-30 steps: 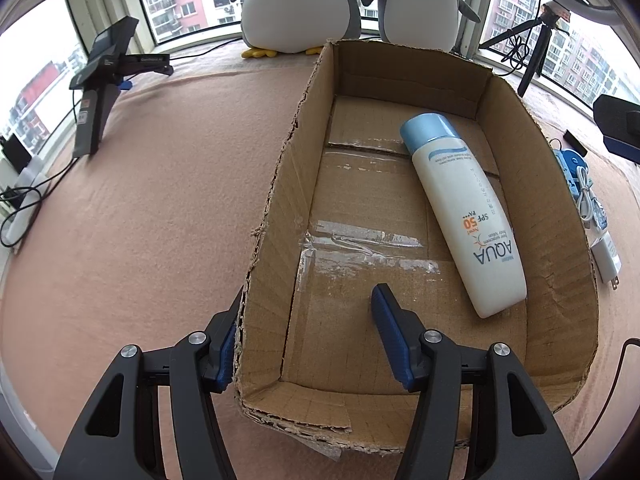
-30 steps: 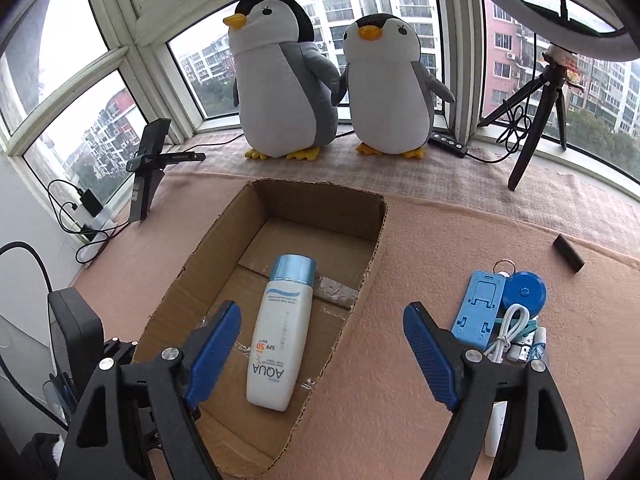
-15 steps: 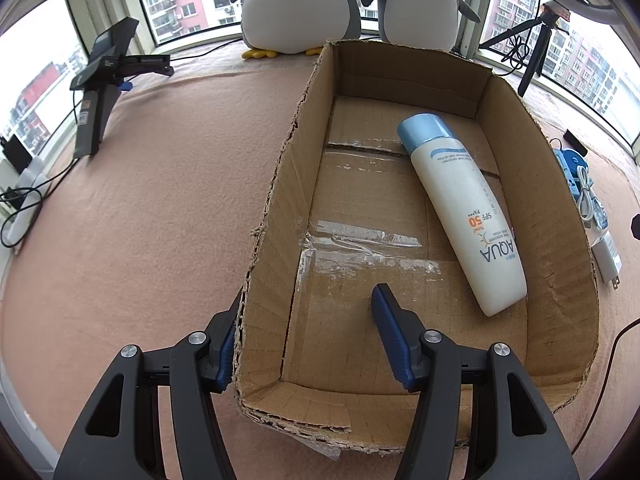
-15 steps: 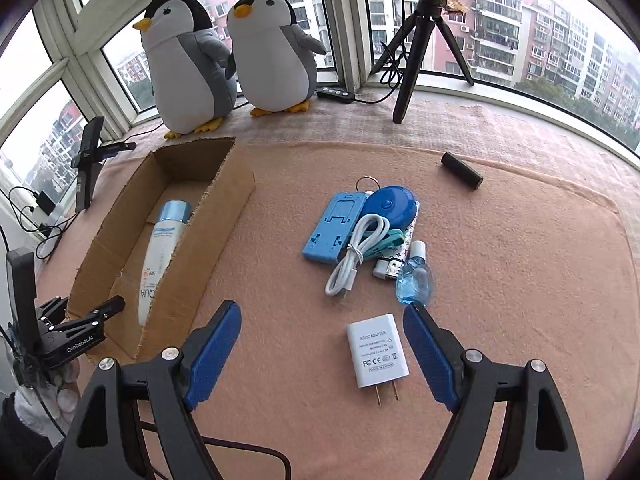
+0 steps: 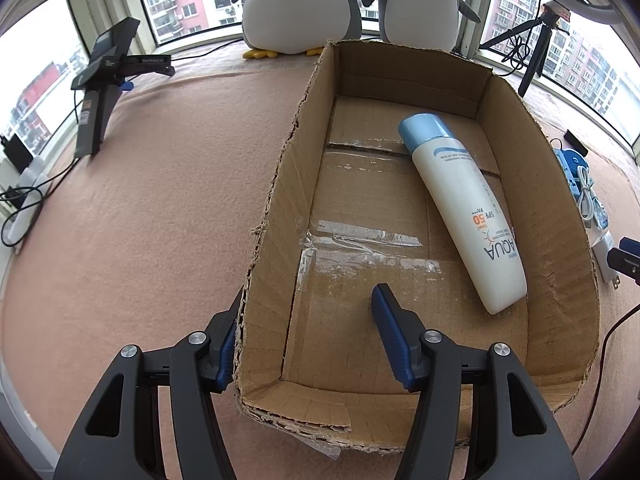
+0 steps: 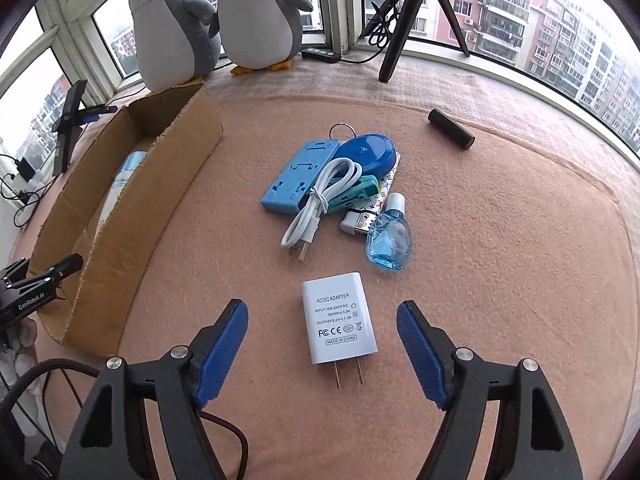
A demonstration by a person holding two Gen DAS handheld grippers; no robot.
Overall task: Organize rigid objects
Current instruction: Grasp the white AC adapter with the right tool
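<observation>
A cardboard box lies on the pink cloth, and a white sunscreen bottle with a blue cap lies flat inside it. My left gripper straddles the box's near left wall. Its left pad is against the outside and its right pad hangs free inside, so the jaws stand apart. A white AC adapter lies prongs toward me on the cloth. My right gripper hovers over it with a finger on each side. The jaws are closing and the pads are clear of the adapter.
Beyond the adapter lies a pile: a blue phone stand, a blue round case, a white USB cable, a small blue bottle. A black cylinder lies far right. Two plush penguins and a tripod stand by the window.
My right gripper has swung from over the box to the right and come down over the white adapter, with its jaws a little narrower. The left gripper and the bottle have not moved.
</observation>
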